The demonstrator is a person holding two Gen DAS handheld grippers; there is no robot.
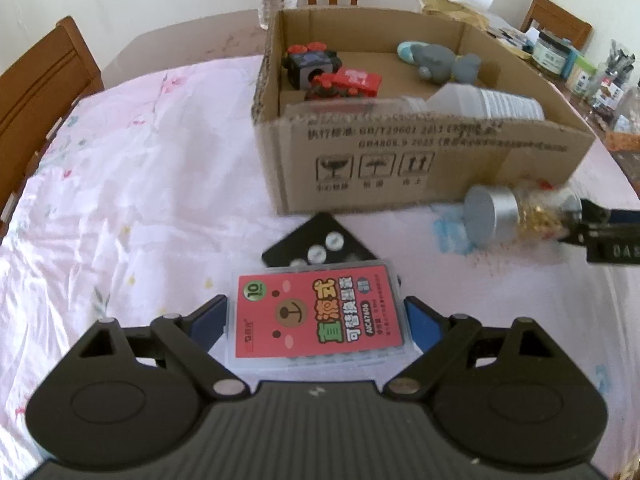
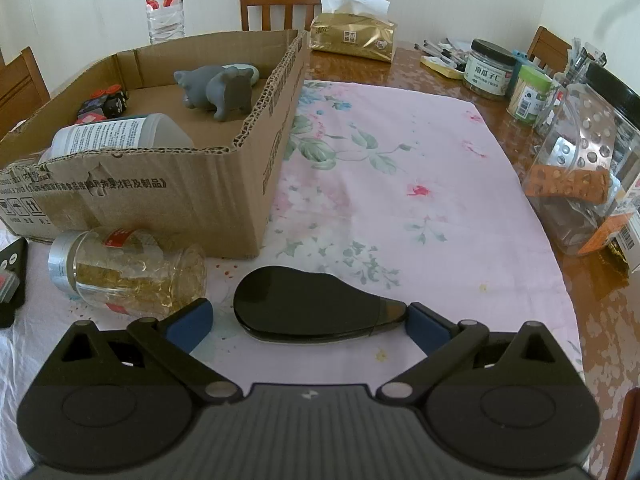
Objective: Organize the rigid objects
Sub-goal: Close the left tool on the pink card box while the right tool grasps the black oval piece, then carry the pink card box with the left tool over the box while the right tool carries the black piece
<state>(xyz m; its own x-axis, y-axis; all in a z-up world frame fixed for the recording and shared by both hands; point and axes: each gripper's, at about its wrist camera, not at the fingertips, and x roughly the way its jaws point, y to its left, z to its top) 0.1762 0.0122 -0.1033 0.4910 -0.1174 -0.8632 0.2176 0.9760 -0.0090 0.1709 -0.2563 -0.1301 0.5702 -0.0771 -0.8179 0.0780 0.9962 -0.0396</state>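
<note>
My left gripper [image 1: 316,320] is shut on a clear plastic case with a red bear label [image 1: 320,316]; both blue pads press its long sides. Just beyond it lies a black remote [image 1: 316,244] with round buttons. My right gripper [image 2: 310,318] stands open around a flat black teardrop-shaped object [image 2: 312,308] lying on the cloth; the left pad is clear of it. A jar of gold capsules [image 2: 120,276] with a silver lid lies on its side beside the right gripper's left finger. The cardboard box [image 1: 400,140] holds red and black toy blocks [image 1: 320,72], a grey toy animal [image 1: 440,62] and a white bottle [image 1: 480,100].
A pink flowered cloth [image 2: 400,184] covers the table. Jars, pens and a clear container [image 2: 580,168] crowd the right edge. A tissue pack [image 2: 352,36] and a water bottle [image 2: 164,4] stand behind the box. Wooden chairs surround the table.
</note>
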